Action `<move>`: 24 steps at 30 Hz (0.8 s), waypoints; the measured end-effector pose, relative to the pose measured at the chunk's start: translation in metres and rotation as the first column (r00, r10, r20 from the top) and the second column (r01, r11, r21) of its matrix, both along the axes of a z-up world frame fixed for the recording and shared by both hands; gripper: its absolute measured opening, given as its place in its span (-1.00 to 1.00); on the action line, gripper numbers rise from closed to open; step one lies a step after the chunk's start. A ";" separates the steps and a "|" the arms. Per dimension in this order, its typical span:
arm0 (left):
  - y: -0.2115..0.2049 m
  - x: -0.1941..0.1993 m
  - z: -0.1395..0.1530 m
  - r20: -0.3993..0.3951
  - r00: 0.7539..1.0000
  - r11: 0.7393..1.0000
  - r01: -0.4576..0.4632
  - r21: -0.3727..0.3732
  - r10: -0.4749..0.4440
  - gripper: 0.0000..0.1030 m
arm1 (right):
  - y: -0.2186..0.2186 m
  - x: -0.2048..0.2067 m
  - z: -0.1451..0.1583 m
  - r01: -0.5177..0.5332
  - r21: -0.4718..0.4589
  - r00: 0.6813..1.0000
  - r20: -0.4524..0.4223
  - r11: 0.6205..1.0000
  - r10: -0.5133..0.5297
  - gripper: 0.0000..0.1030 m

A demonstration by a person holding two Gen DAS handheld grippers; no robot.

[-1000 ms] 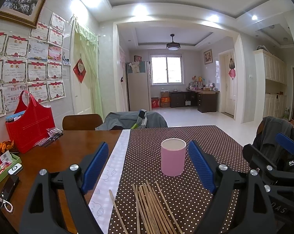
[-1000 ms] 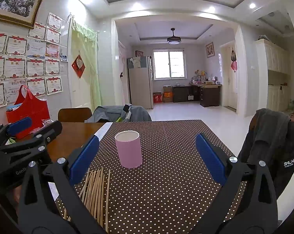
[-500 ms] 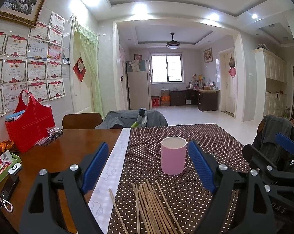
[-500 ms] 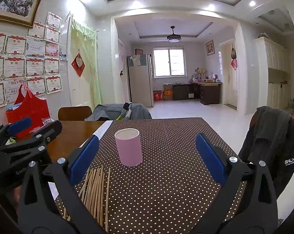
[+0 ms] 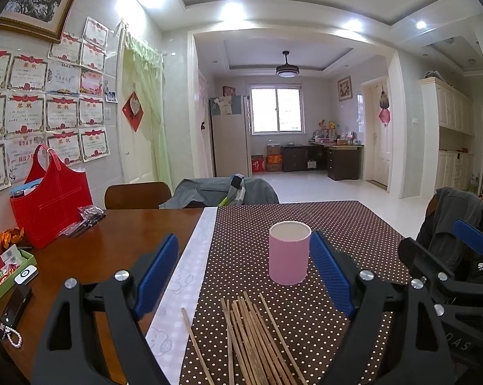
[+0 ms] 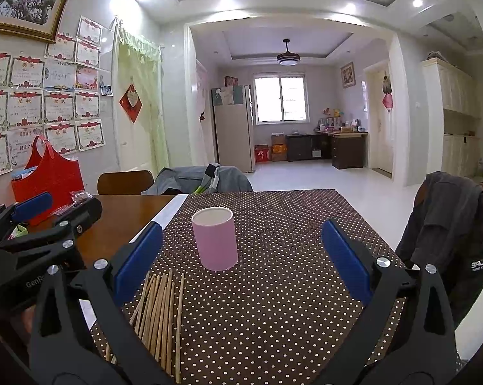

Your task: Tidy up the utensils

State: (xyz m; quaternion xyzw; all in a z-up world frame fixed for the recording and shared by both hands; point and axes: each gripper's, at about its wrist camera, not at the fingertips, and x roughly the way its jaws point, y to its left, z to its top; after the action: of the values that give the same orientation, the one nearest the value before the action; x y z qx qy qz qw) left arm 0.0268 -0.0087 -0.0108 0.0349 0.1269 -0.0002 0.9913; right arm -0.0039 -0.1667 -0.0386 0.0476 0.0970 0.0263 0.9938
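Two grippers, both empty with jaws spread wide: left gripper (image 5: 244,272) and right gripper (image 6: 241,256), each hovering over the near end of the table with blue-padded fingers (image 5: 158,269). One pink cup (image 5: 289,252) stands upright and open-topped on the brown polka-dot tablecloth (image 5: 353,224), no chopsticks visible in it from either view. One loose bundle of wooden chopsticks (image 5: 254,337) lies flat on the cloth just in front of the cup, nearer the cameras, not touching it; roughly ten sticks, exact count cannot be told since they overlap and run off the bottom edge. One stray stick (image 5: 196,343) lies a bit apart to the left of the bundle, near the cloth's edge. In the right wrist view the bundle sits below-left of the cup, partly hidden by that gripper's left finger. Rest: one red bag (image 5: 52,205) on bare wood (image 5: 97,247) at left, one white strip (image 5: 190,266) along the cloth edge, two chairs across the table, one dark jacket (image 6: 453,224) on a chair at right.
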 end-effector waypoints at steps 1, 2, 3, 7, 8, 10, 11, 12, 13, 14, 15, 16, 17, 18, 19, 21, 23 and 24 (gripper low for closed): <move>0.000 0.001 0.000 -0.001 1.000 1.000 -0.001 0.001 0.001 0.60 | 0.000 0.001 0.000 -0.001 0.001 1.000 -0.001 1.000 0.001 0.88; 0.000 0.000 -0.001 -0.001 1.000 1.000 -0.001 0.002 0.001 0.60 | 0.000 0.001 0.000 -0.002 0.001 1.000 -0.002 1.000 0.002 0.88; 0.000 0.001 -0.001 -0.001 1.000 1.000 -0.002 0.002 0.002 0.60 | 0.000 0.002 -0.001 -0.002 0.002 1.000 -0.004 1.000 0.002 0.88; 0.002 0.002 -0.002 -0.008 1.000 1.000 -0.004 0.002 0.004 0.60 | 0.000 0.005 -0.003 -0.005 0.003 1.000 -0.010 1.000 0.005 0.88; 0.001 0.003 -0.002 -0.010 1.000 1.000 -0.006 0.003 0.006 0.60 | 0.000 0.006 -0.003 -0.006 0.004 1.000 -0.011 1.000 0.006 0.88; 0.001 0.005 -0.003 -0.013 1.000 1.000 -0.008 0.005 0.008 0.60 | 0.000 0.008 -0.004 -0.009 0.006 1.000 -0.016 1.000 0.009 0.88; 0.001 0.006 -0.004 -0.015 1.000 1.000 -0.010 0.007 0.010 0.60 | -0.001 0.009 -0.004 -0.011 0.007 1.000 -0.018 1.000 0.011 0.88; 0.001 0.007 -0.004 -0.016 1.000 1.000 -0.010 0.009 0.010 0.60 | 0.000 0.009 -0.005 -0.012 0.007 1.000 -0.020 1.000 0.012 0.88; 0.001 0.007 -0.005 -0.018 1.000 1.000 -0.011 0.010 0.011 0.60 | 0.000 0.010 -0.005 -0.012 0.008 1.000 -0.022 1.000 0.012 0.88; 0.001 0.008 -0.006 -0.020 1.000 1.000 -0.012 0.010 0.013 0.60 | 0.000 0.011 -0.006 -0.013 0.008 1.000 -0.024 1.000 0.014 0.88; 0.001 0.009 -0.007 -0.022 1.000 1.000 -0.014 0.009 0.014 0.60 | 0.000 0.012 -0.006 -0.015 0.008 1.000 -0.026 1.000 0.015 0.88; 0.001 0.010 -0.007 -0.024 1.000 1.000 -0.014 0.009 0.014 0.60 | 0.000 0.013 -0.007 -0.017 0.009 0.999 -0.028 1.000 0.017 0.88; 0.001 0.011 -0.008 -0.026 1.000 1.000 -0.015 0.008 0.015 0.60 | 0.000 0.015 -0.007 -0.018 0.009 0.999 -0.030 1.000 0.018 0.88; 0.001 0.011 -0.008 -0.027 0.999 1.000 -0.017 0.009 0.017 0.60 | 0.000 0.016 -0.007 -0.019 0.009 0.999 -0.031 1.000 0.019 0.88; 0.000 0.012 -0.008 -0.029 0.999 1.000 -0.018 0.010 0.019 0.60 | 0.000 0.017 -0.008 -0.020 0.009 0.999 -0.032 1.000 0.021 0.88; -0.001 0.014 -0.009 -0.032 0.999 1.000 -0.022 0.013 0.022 0.60 | 0.000 0.019 -0.009 -0.023 0.010 0.999 -0.036 1.000 0.024 0.88; -0.002 0.017 -0.010 -0.037 0.999 1.000 -0.023 0.014 0.024 0.60 | -0.001 0.022 -0.010 -0.025 0.012 0.999 -0.040 1.000 0.026 0.88; -0.002 0.018 -0.010 -0.039 0.999 1.000 -0.025 0.016 0.025 0.60 | -0.001 0.023 -0.010 -0.027 0.013 0.999 -0.042 1.000 0.028 0.88</move>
State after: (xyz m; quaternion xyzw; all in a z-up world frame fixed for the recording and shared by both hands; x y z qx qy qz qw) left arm 0.0445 -0.0107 -0.0211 0.0410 0.1470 0.0126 0.9882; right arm 0.0193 -0.1680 -0.0487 0.0528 0.1184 0.0395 0.9908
